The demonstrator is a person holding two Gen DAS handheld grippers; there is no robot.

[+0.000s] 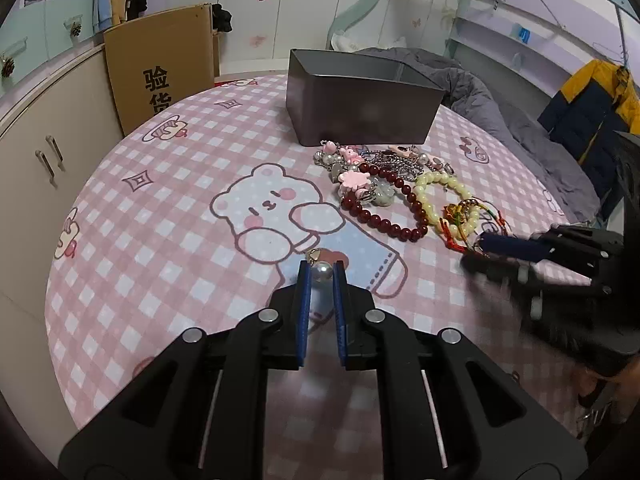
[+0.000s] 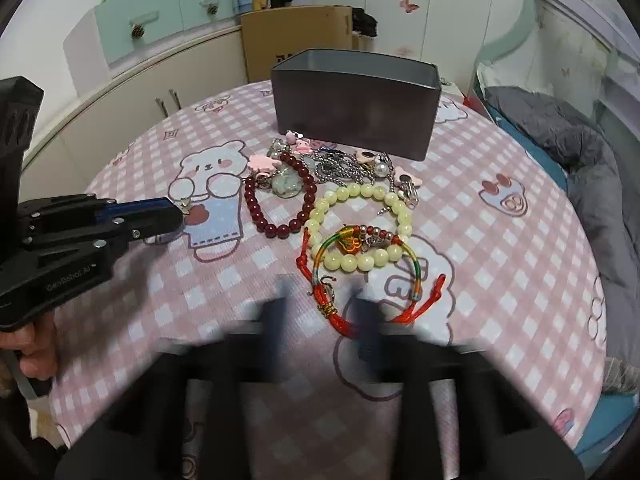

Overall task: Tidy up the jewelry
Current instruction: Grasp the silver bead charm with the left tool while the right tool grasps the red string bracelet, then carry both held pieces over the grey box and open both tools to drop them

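My left gripper is shut on a pearl earring with a small gold clasp, low over the pink checked cloth; it also shows in the right wrist view. My right gripper is blurred by motion, its fingers apart on either side of the red cord bracelet; whether they touch it I cannot tell. Beyond lie a cream bead bracelet, a dark red bead bracelet and a tangle of chains and pink charms. A dark grey box stands open behind them.
The round table's pink cloth has a bear print. A cardboard box and cream cabinets stand to the left beyond the table. A bed with grey bedding is on the right.
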